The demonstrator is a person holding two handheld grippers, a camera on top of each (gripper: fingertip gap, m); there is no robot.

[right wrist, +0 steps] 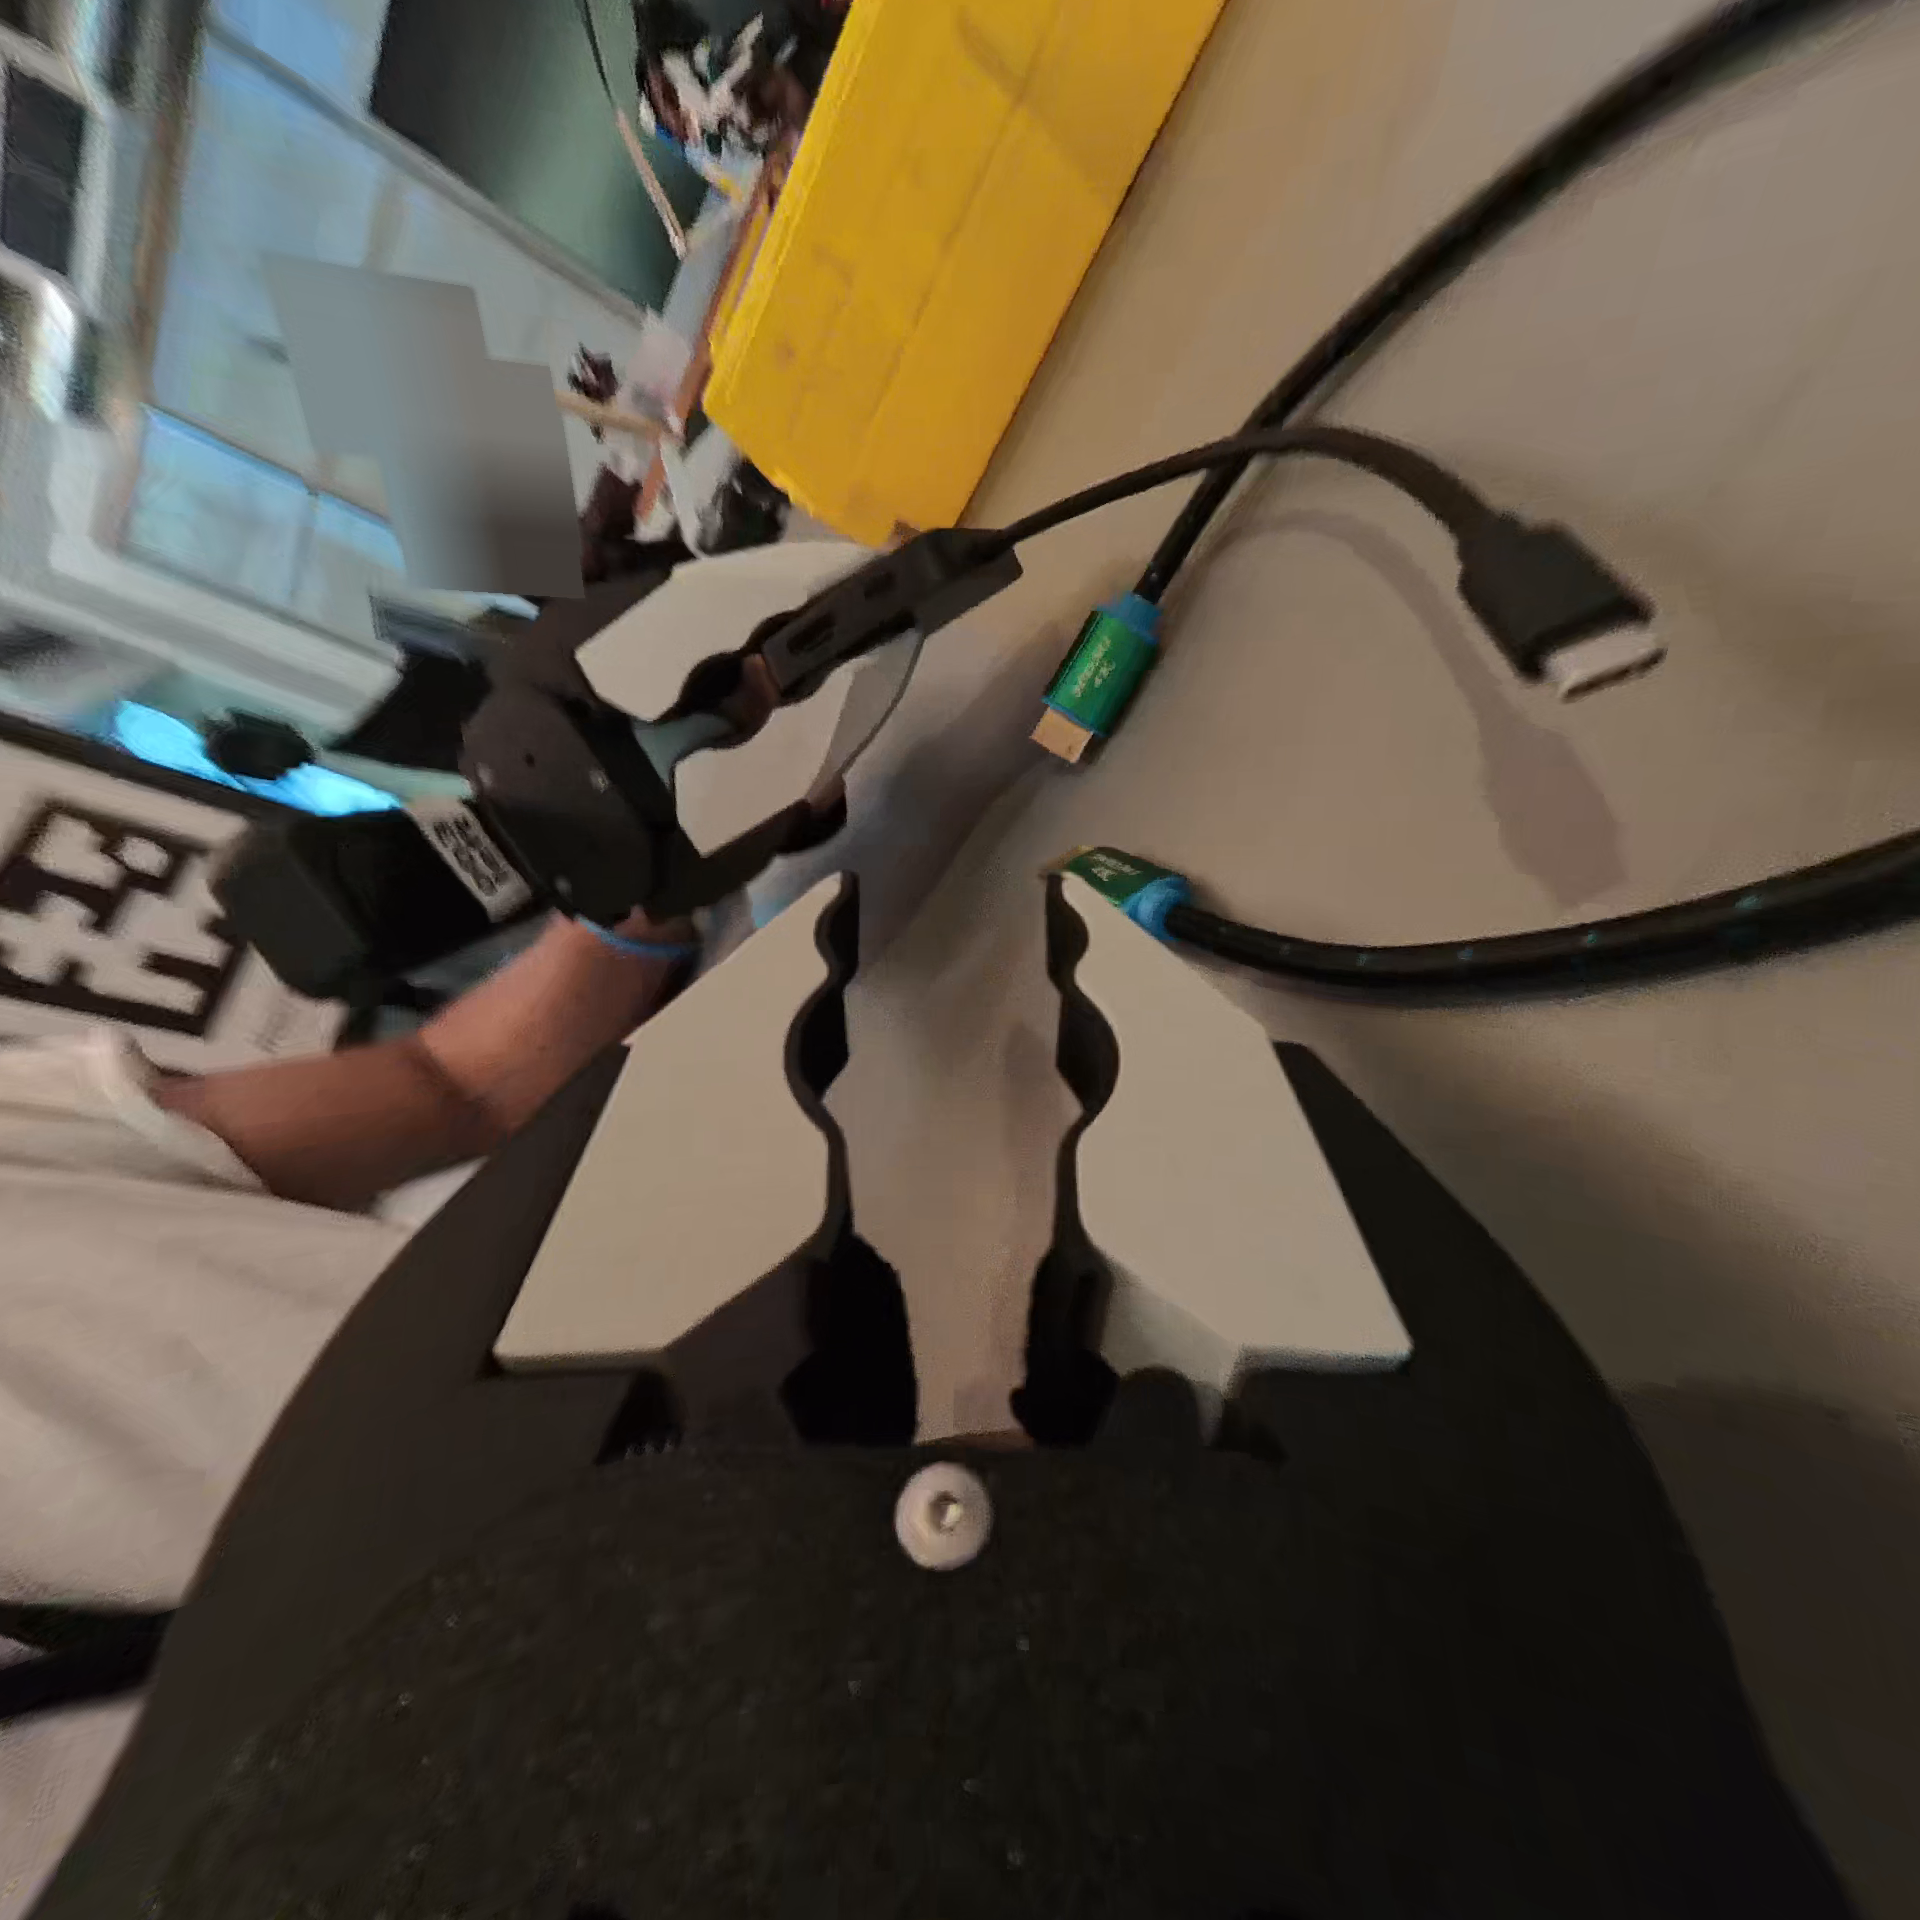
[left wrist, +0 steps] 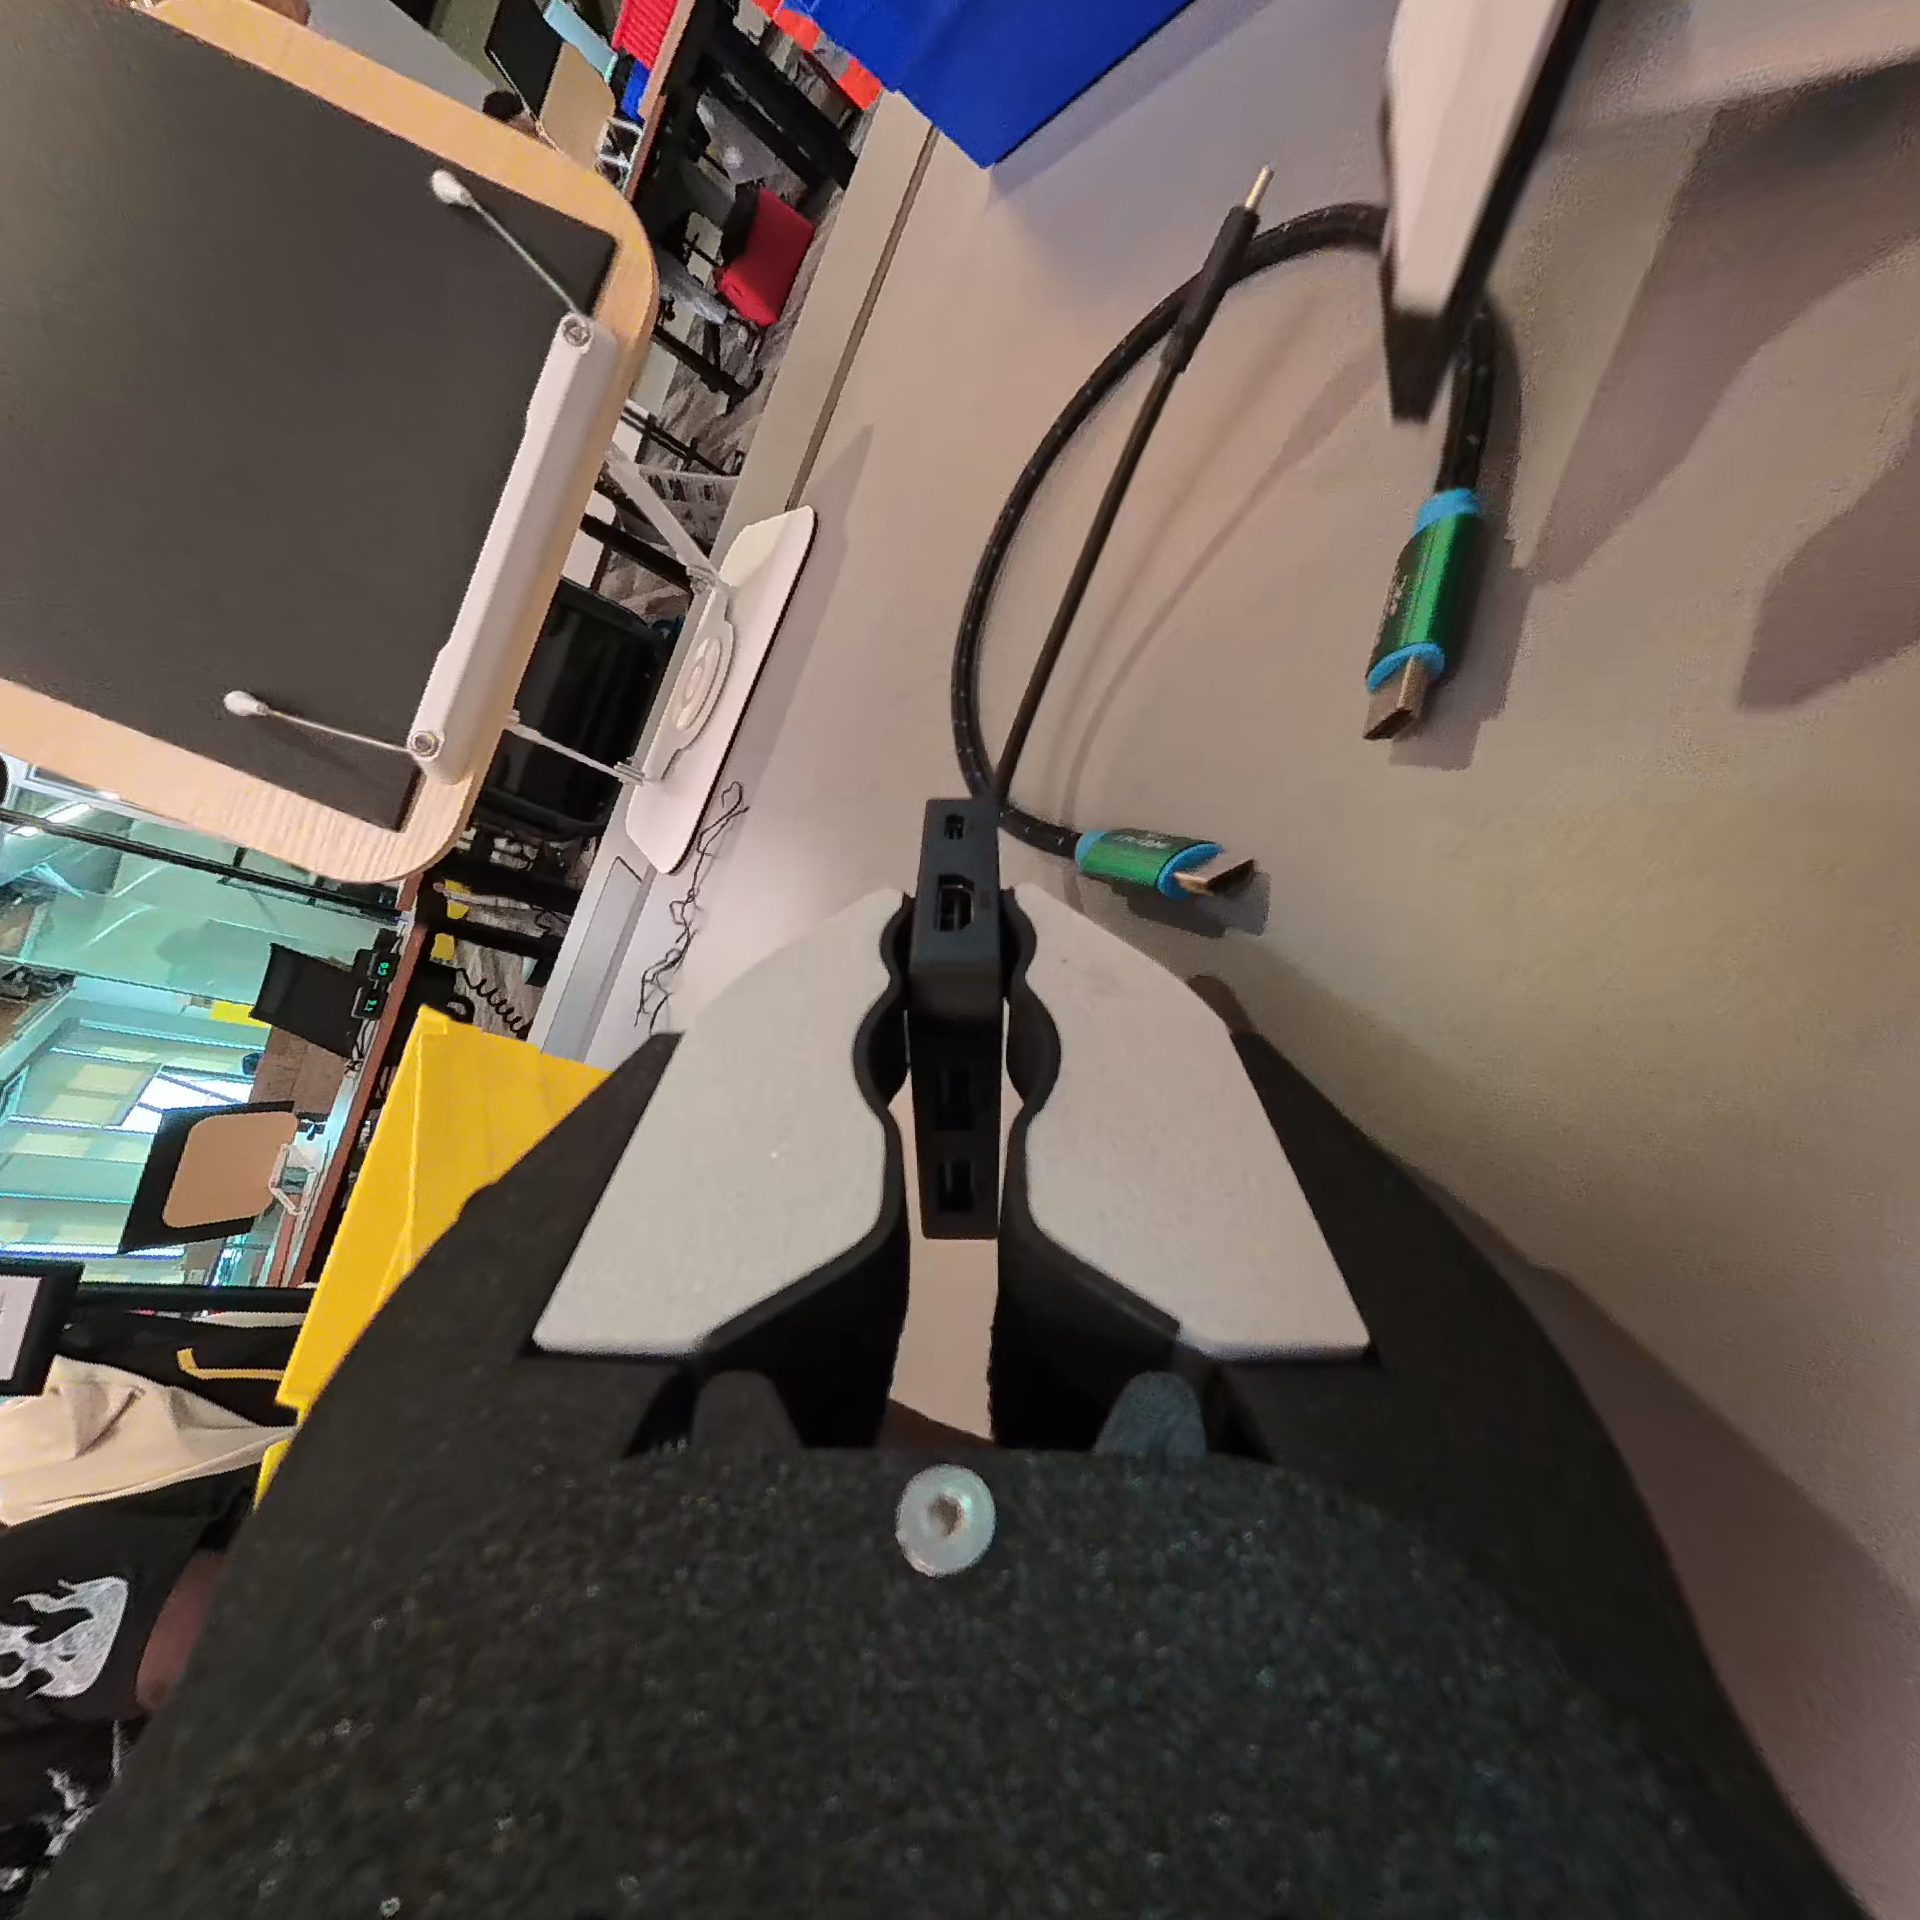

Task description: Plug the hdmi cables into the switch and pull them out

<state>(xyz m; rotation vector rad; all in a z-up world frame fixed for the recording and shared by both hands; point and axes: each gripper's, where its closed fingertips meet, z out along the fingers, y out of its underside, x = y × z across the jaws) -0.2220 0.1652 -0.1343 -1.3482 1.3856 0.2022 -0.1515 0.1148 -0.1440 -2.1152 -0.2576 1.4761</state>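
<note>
My left gripper [left wrist: 956, 920] is shut on the black HDMI switch [left wrist: 958, 966] and holds it edge-up above the grey table [left wrist: 1455, 1143], with empty ports facing me. Two green HDMI plugs lie loose on the table: one [left wrist: 1153, 857] just right of the switch, one [left wrist: 1418, 613] farther off. My right gripper [right wrist: 951, 894] is open and empty, low over the table. One green plug [right wrist: 1117, 873] lies just beside its right fingertip, partly hidden. The other plug [right wrist: 1096, 675] lies beyond. The left gripper [right wrist: 800, 686] with the switch [right wrist: 894, 603] shows to the left.
The switch's thin black tail cable ends in a black plug [right wrist: 1558, 613] on the table. A yellow bin [right wrist: 935, 239] stands at the table edge, a blue bin [left wrist: 997, 62] farther off. A tan-edged black board [left wrist: 291, 416] stands left. A person's forearm [right wrist: 416, 1101] is behind the left gripper. Across from one pair of fingers to the other is roughly 9 centimeters.
</note>
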